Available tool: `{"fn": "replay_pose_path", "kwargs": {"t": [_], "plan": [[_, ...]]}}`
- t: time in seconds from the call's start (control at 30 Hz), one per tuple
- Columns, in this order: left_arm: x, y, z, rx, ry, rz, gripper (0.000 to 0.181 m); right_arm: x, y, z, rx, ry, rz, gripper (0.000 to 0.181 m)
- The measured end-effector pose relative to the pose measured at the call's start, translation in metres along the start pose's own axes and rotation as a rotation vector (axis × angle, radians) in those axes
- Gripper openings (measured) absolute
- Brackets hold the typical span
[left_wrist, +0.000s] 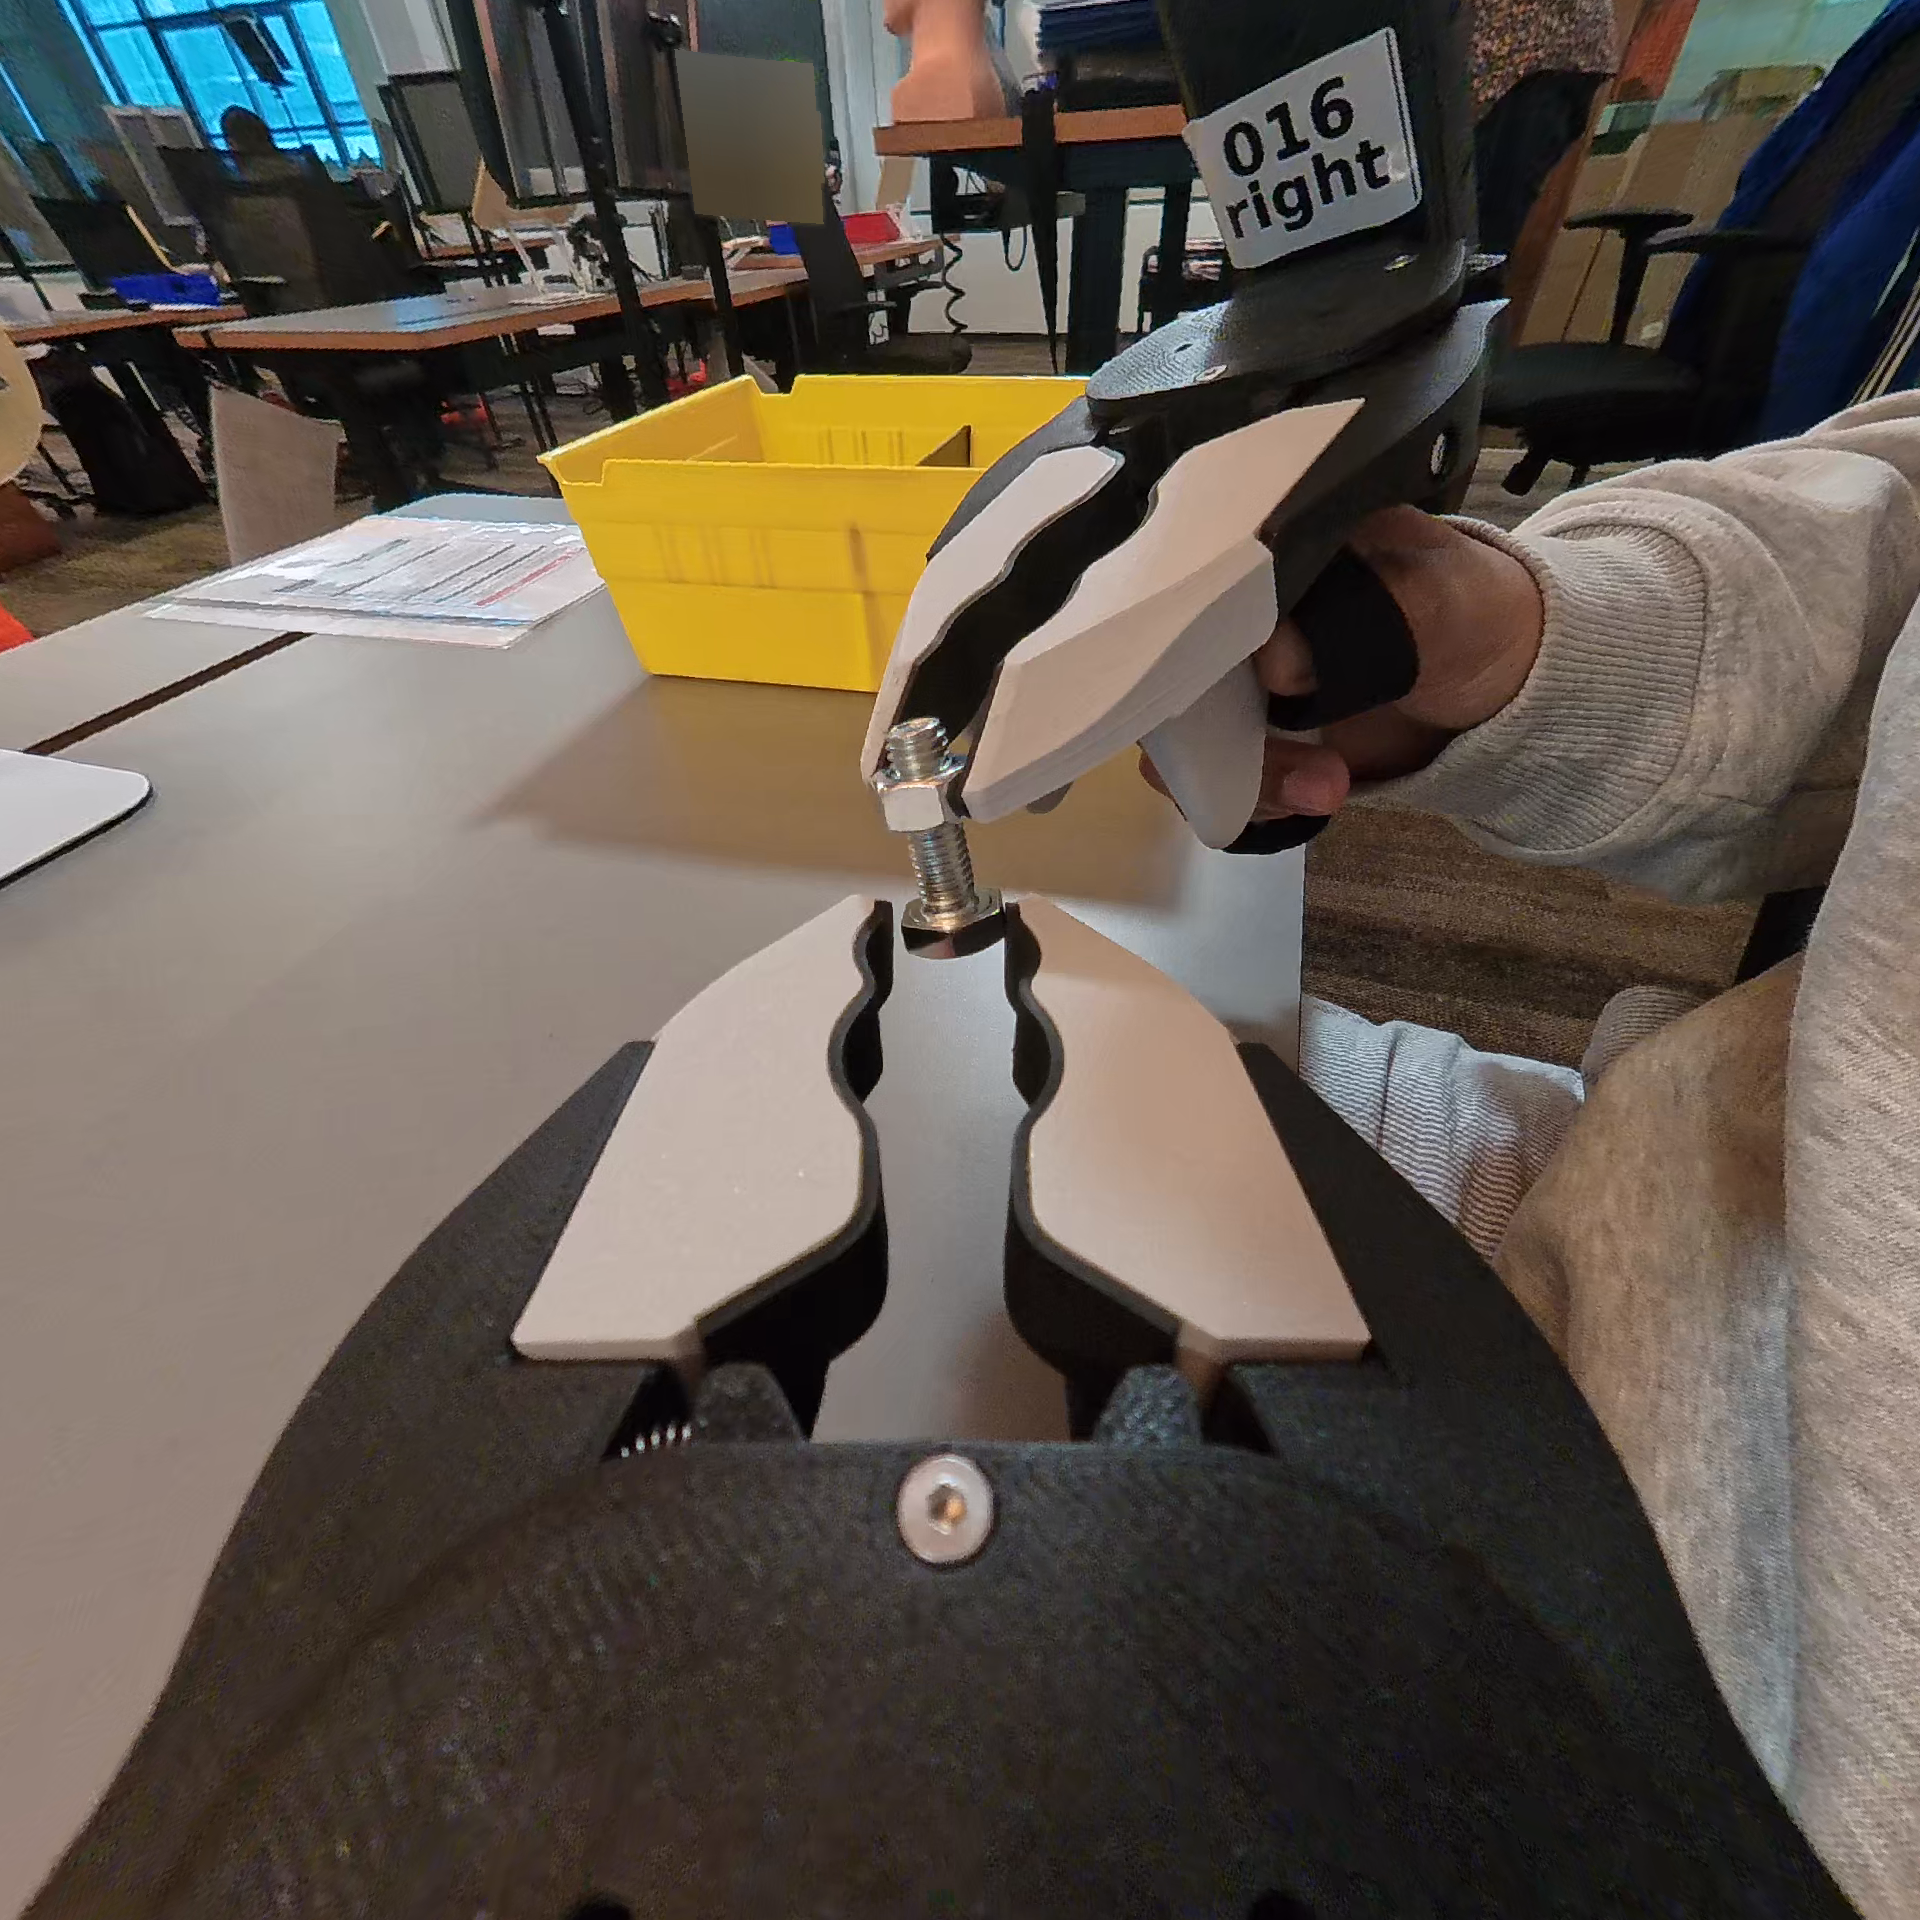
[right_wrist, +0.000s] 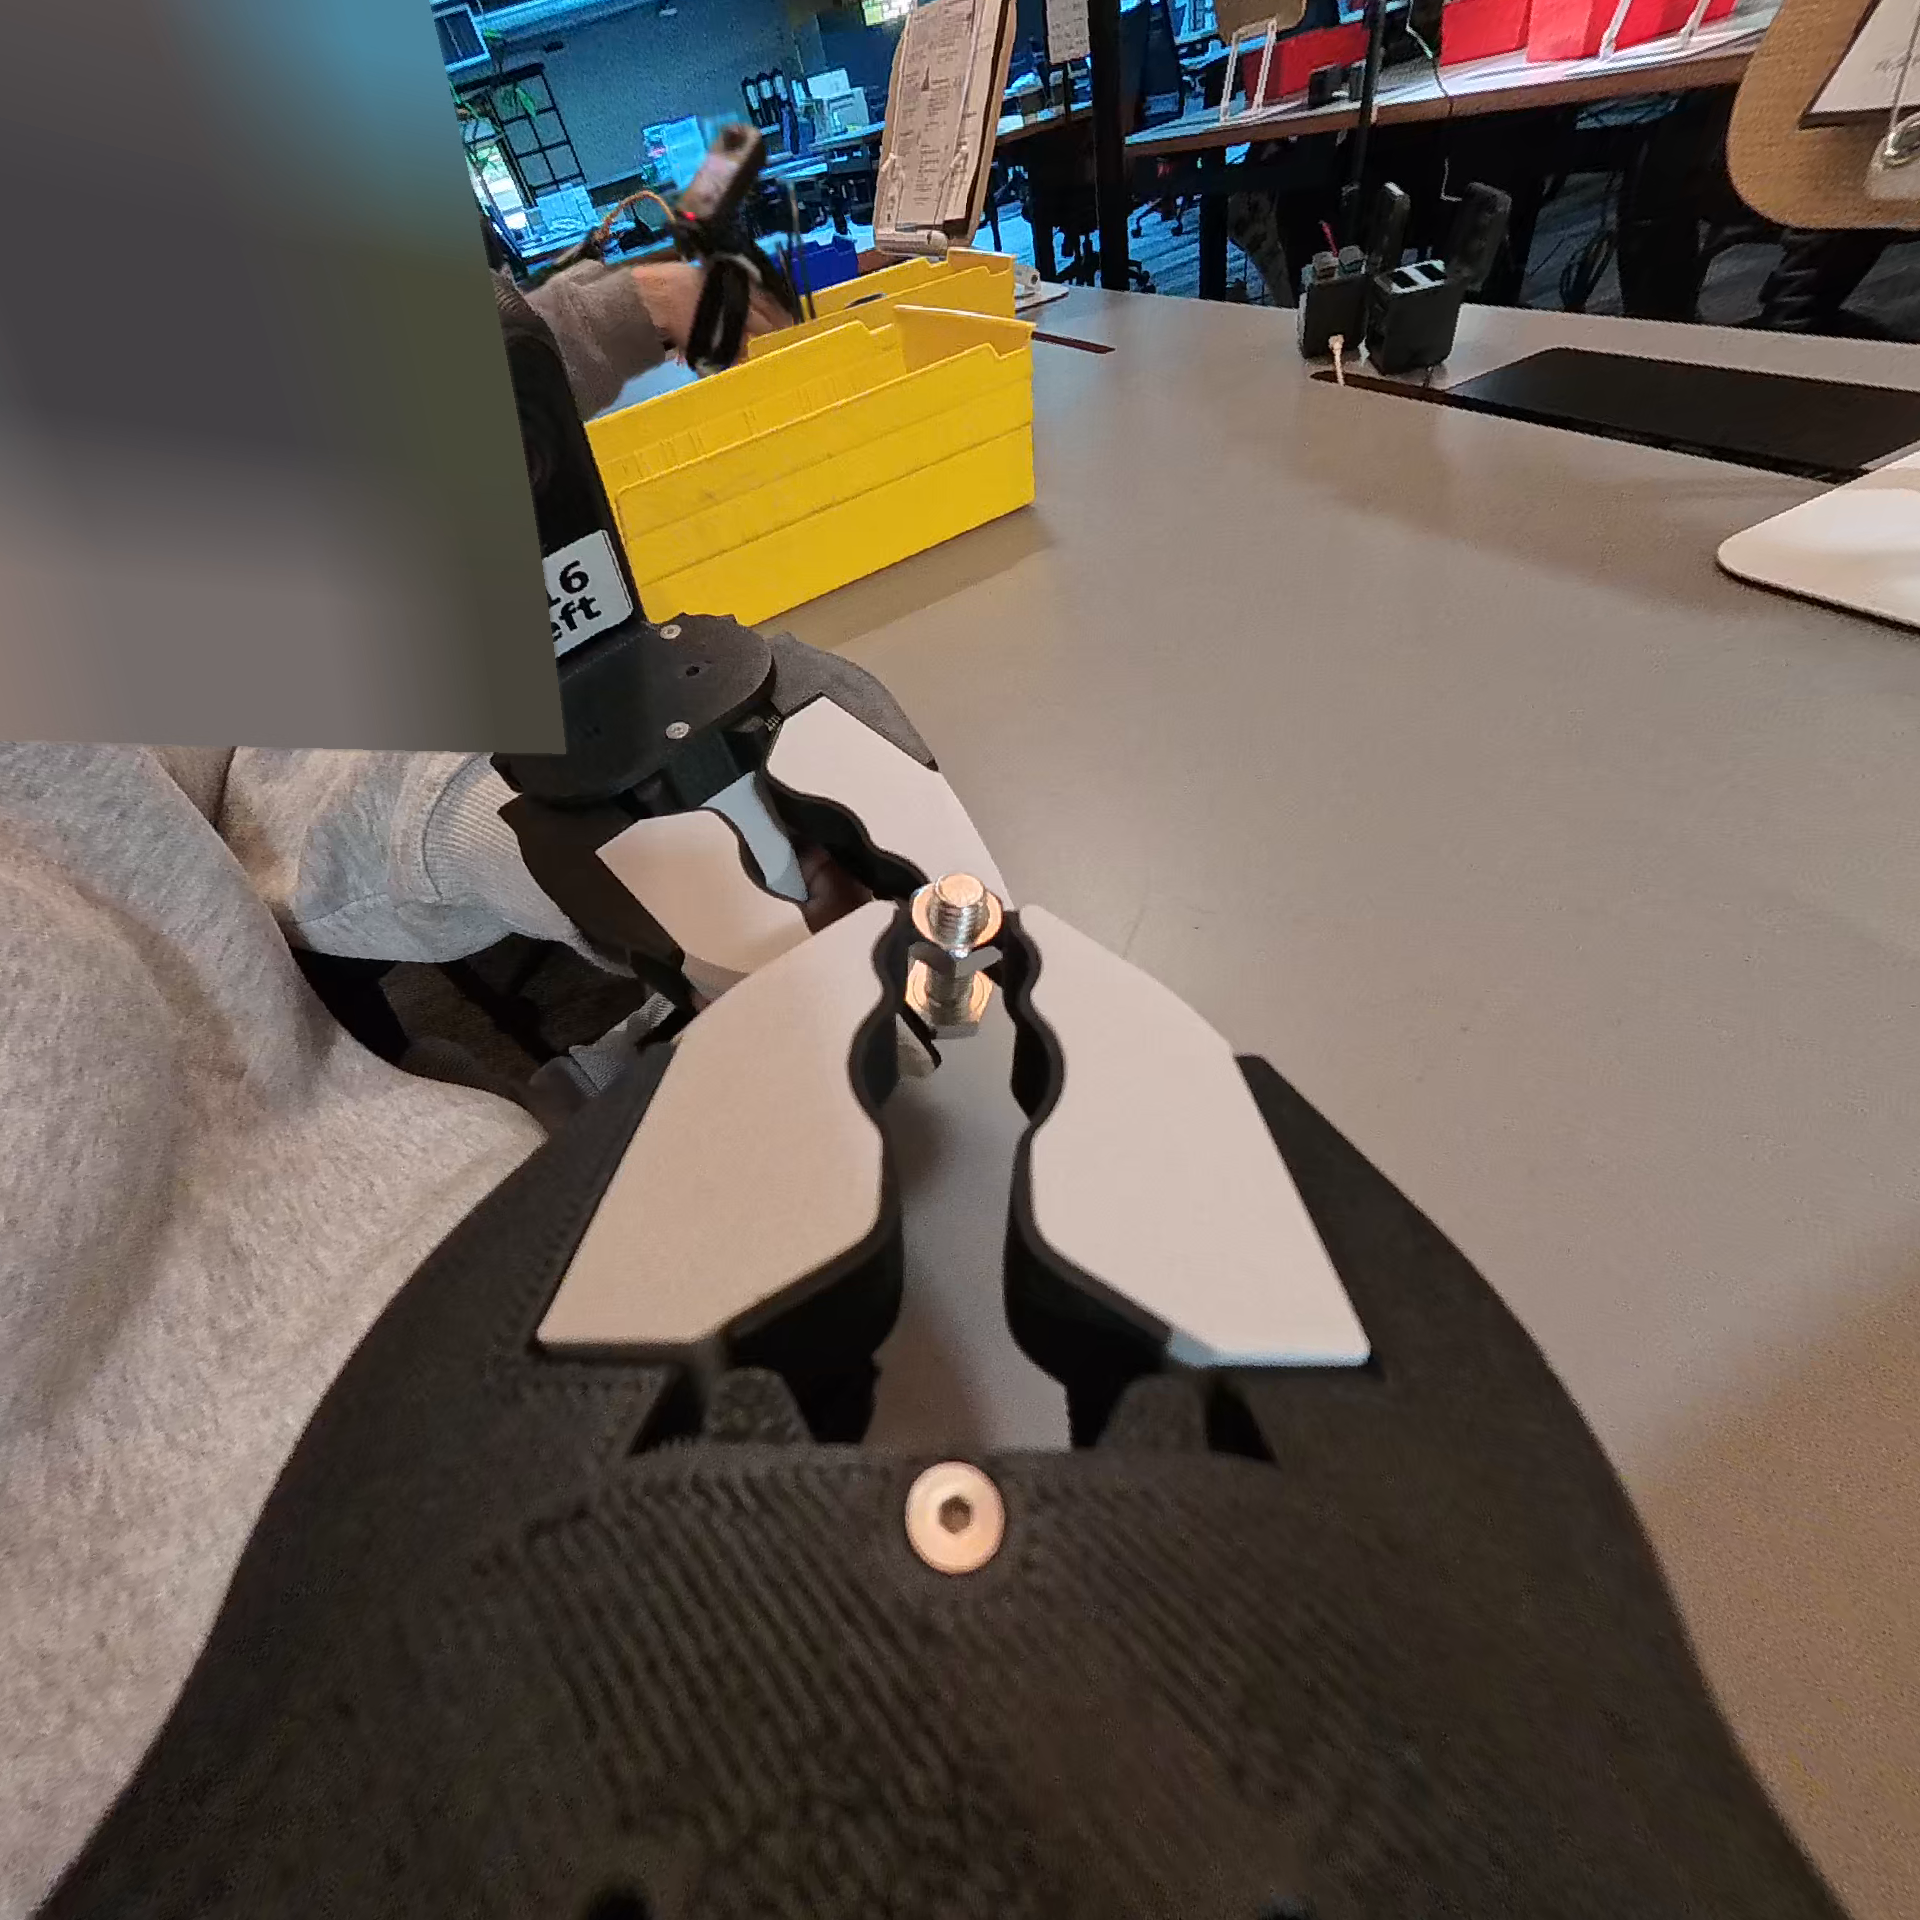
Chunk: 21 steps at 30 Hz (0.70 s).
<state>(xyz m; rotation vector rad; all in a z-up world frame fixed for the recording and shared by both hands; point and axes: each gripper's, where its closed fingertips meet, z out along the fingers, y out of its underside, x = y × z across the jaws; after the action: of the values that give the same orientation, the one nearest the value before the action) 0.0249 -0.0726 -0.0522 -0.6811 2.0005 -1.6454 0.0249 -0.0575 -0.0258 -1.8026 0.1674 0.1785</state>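
A wide grey table (left_wrist: 364, 935) is seen under both grippers; on its far part a yellow bin (left_wrist: 769, 540) with inner dividers is placed, and beside the bin, to the left in the left wrist view, a laminated sheet (left_wrist: 395, 577) is laid flat; a white pad (right_wrist: 1839, 556) is seen at the table edge in the right wrist view, and a black mat (right_wrist: 1704, 405) is laid farther back. A grey sleeve (left_wrist: 1621, 665) is seen behind the right gripper.

The left gripper (left_wrist: 951, 920) is held low above the table near its front edge; its jaws are clenched on the hexagonal head of a bolt (left_wrist: 940, 842), so that the threaded shaft stands up, slightly tilted, out of the fingertips. The right gripper (left_wrist: 920, 764) is brought down from above and from the right; its jaws are closed on a nut (left_wrist: 914, 795) which sits on the upper part of the shaft; a short piece of thread is shown above the nut, and a longer piece of bare thread is left between the nut and the head.

In the right wrist view the bolt (right_wrist: 954, 961) is seen almost end-on between the tips of the right gripper (right_wrist: 951, 971); the nut (right_wrist: 948, 1003) is pressed by both tips, and the left gripper (right_wrist: 831, 914) is seen just behind and to the left, touching the bolt from below. The bolt is held in the air, well apart from the yellow bin, and it is not touching the table.
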Motion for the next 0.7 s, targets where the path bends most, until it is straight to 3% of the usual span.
{"fn": "replay_pose_path", "kwargs": {"t": [0.7], "plan": [[0.0015,0.0006,0.0003,-0.005,0.016,-0.001,0.018,-0.0019,-0.0014,0.0008,0.019,-0.011,0.001,0.017]]}}
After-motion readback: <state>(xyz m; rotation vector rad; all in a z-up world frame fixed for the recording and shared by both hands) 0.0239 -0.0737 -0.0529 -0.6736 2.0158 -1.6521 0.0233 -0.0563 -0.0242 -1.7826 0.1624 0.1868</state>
